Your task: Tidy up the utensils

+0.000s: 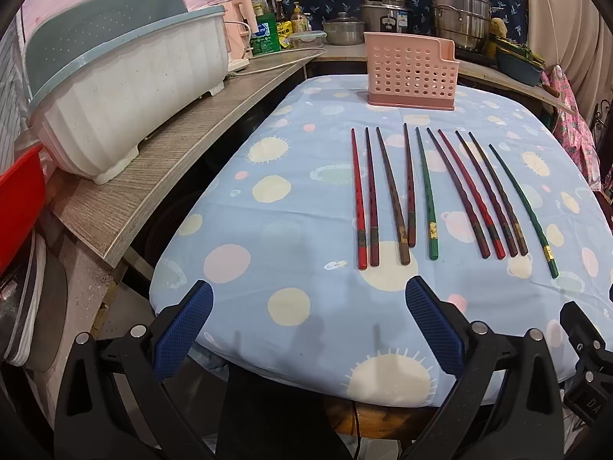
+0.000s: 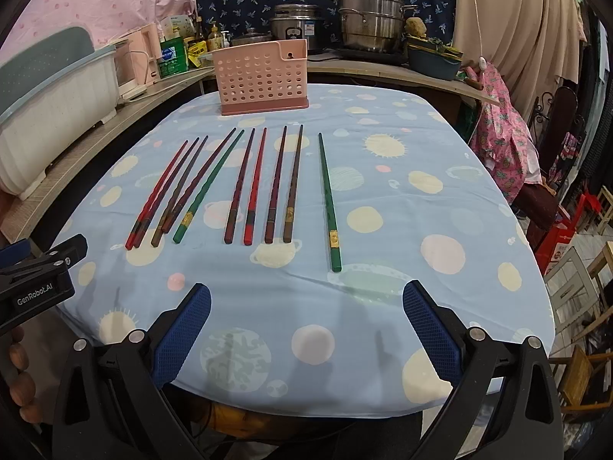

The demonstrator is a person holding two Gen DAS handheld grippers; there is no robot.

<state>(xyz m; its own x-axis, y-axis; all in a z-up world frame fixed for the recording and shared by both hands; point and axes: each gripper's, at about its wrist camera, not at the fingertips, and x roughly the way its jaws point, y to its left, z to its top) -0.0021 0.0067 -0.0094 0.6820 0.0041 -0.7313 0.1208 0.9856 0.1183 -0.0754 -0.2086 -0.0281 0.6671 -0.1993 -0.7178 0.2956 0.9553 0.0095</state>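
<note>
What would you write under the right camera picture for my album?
Ten chopsticks lie in a row on the spotted tablecloth, pink basket behind, open right gripper waiting.

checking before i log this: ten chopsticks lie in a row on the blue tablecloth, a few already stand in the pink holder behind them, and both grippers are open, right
Not quite. The pink holder is empty: the right wrist view shows nothing through its holes or above its rim. The rest holds: ten chopsticks lie on the blue tablecloth, and both the left gripper and right gripper are open.
</note>
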